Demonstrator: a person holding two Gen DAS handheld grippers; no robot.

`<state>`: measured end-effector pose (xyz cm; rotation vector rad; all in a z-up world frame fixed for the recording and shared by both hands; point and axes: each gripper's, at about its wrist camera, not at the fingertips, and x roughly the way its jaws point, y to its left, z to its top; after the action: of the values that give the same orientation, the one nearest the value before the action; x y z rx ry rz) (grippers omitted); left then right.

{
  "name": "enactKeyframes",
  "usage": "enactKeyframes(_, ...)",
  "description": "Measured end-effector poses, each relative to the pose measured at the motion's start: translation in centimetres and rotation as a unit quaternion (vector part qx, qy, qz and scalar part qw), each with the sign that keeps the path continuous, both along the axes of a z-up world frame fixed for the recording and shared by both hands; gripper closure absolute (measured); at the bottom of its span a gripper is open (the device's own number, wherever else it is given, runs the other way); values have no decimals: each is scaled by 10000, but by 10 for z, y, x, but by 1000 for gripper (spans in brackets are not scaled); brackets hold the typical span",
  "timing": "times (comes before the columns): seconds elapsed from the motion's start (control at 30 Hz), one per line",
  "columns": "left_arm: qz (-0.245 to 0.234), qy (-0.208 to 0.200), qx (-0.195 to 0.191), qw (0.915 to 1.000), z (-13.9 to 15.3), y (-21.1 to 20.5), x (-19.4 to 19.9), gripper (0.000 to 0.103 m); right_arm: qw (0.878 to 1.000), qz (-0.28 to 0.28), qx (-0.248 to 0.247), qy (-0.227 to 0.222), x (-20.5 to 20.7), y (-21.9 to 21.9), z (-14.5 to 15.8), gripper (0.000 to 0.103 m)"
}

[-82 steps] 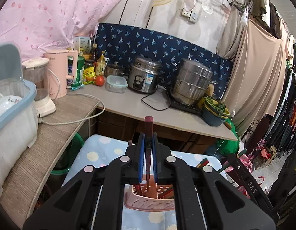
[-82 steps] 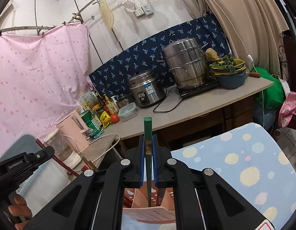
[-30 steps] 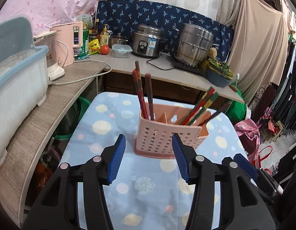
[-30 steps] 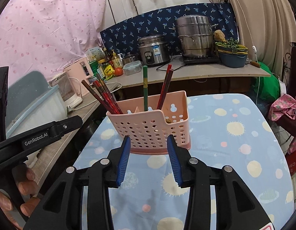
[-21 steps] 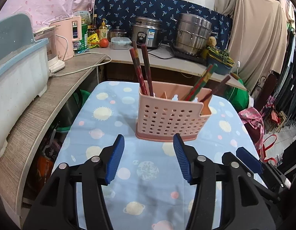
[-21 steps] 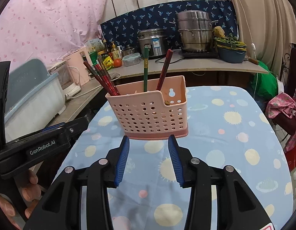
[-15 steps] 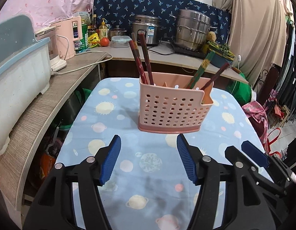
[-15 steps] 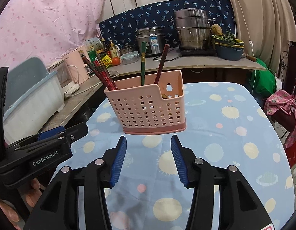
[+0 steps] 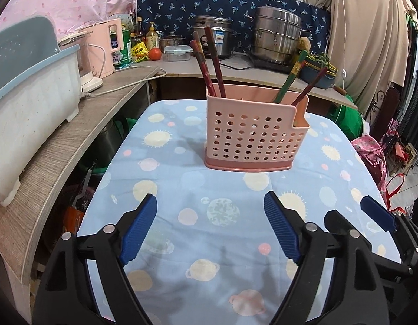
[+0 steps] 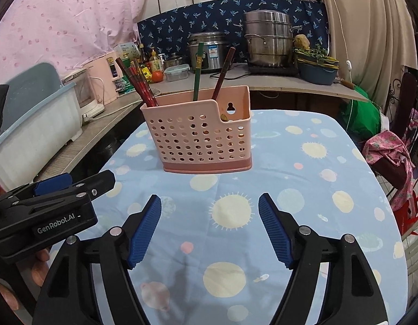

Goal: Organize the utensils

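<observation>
**Both grippers back off, chopsticks left standing in the basket**

Biggest thing on show: the table under its blue planet-print cloth (image 9: 181,243), and it fills far more of both views than it did a second ago, because both hands have drawn back and dropped lower. Behind it runs the kitchen counter (image 9: 236,70) with the steel steamer pot (image 9: 276,38) and rice cooker (image 9: 213,36), unchanged. Off to the left, the white dish tub (image 9: 33,103) sits on the side shelf, same as before.

Now the pink perforated basket (image 9: 249,138) — it stands upright on the cloth, near the far middle of the table, well clear of both tools. Nearly three seconds back each gripper was pinching a chopstick right over it; now those sticks are in. The red chopsticks (image 9: 209,62) lean in its left compartment, and the green chopstick (image 10: 197,73) and a dark red chopstick (image 10: 223,74) stand towards the right.

The left gripper (image 9: 210,227) is spreading its jaws, clearly wider than a second ago, nothing between the blue pads (image 9: 138,230). The right gripper (image 10: 210,227) is spreading too, also empty, bare cloth showing in the gap. In the right wrist view the left gripper sits at the lower left, with fingers (image 10: 39,262) of the person's hand under it.
</observation>
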<state>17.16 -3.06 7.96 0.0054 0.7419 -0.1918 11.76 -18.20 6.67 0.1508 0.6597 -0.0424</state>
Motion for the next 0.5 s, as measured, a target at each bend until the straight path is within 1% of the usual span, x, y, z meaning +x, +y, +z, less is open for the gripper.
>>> enactKeyframes(0.03,20,0,17,10000,0,0,0,20,10000,-22,14,19,0,-1,-1,29)
enactKeyframes(0.13,26,-44,66,10000,-2,1,-3,16,9999,-127,-8,33,-2,-4,-2,24)
enactKeyframes(0.3,12,-46,142,9999,-5,2,-6,11,9999,-141,-54,80,-3,-6,-4,20)
enactKeyframes(0.5,26,7,264,9996,-10,1,-6,9,9996,-161,-232,99,-5,-5,-7,19)
